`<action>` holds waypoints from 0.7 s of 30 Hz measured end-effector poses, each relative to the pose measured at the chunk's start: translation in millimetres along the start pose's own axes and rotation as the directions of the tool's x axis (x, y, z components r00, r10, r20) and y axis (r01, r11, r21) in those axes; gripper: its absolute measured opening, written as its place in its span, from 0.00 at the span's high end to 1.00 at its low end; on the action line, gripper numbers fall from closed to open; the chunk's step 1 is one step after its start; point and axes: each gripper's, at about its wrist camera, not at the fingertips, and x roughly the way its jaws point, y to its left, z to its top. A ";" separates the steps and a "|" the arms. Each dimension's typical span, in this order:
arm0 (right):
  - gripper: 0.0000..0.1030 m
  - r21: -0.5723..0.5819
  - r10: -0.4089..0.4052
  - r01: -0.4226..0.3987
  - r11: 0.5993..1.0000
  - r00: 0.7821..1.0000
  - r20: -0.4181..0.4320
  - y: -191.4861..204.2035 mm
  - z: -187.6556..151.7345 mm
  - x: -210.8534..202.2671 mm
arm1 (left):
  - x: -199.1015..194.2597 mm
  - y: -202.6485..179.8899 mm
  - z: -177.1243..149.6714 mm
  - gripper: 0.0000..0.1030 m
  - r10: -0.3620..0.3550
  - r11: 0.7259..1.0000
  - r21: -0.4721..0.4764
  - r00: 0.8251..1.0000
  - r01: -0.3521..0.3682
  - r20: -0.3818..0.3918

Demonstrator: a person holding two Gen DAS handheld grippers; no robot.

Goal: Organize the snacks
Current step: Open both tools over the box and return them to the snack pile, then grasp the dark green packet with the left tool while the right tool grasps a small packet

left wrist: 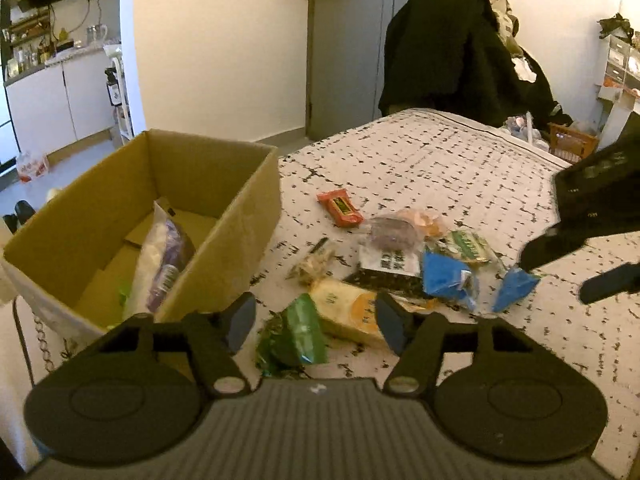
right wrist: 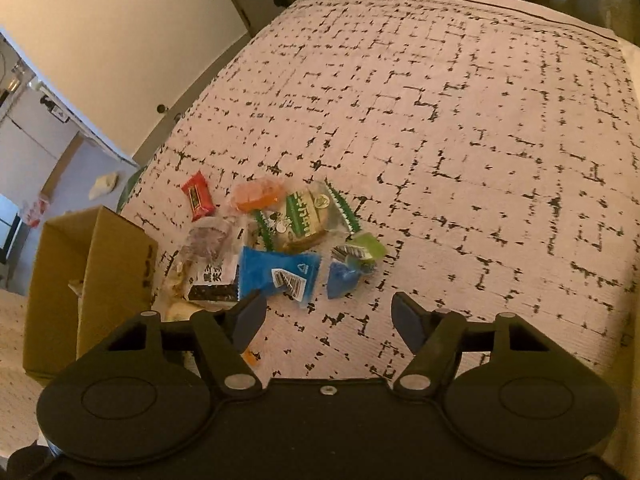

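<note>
From the left wrist view, the left claw (left wrist: 316,326) hangs spread and empty just above the near edge of a pile of snack packets on the patterned bed (left wrist: 460,160). A green packet (left wrist: 296,336) lies almost between its fingers, with a yellow packet (left wrist: 344,312) touching it just behind. The cardboard box (left wrist: 224,216) stands at the left side of the pile, open at the top, and already holds a white and purple bag (left wrist: 160,264). The right claw (left wrist: 580,268) enters from the right edge, its fingers apart, near a small blue packet (left wrist: 514,286). From the right wrist view, the right claw (right wrist: 328,316) is likewise spread and holds nothing, poised over bare cover just short of the pile. A large blue packet (right wrist: 276,272) lies nearest its left finger, the small blue packet (right wrist: 340,280) sits ahead, and a green-striped biscuit packet (right wrist: 304,216) and a red bar (right wrist: 198,200) lie farther off. The step in hand looks like picking single packets for the box. It would go best if each claw straddled one packet only, pinched it by its crimped end or flat middle, and lifted it clear of its overlapping neighbours before swinging to the box.
</note>
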 end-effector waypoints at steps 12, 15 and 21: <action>0.56 -0.069 -0.026 0.024 0.997 0.999 -0.028 3.1 1.7 32.1 | 24.8 -2.4 -16.1 0.46 0.085 0.995 -0.056 0.995 -0.088 -0.058; 0.66 -0.058 -0.037 0.035 0.998 0.999 -0.032 -0.5 3.2 38.4 | 29.8 -1.8 -18.7 0.46 0.102 0.993 -0.058 0.993 -0.105 -0.061; 0.86 -0.053 -0.041 0.040 0.998 0.999 -0.009 -5.5 2.3 37.8 | 36.8 -1.4 -22.4 0.50 0.107 0.992 -0.064 0.992 -0.111 -0.070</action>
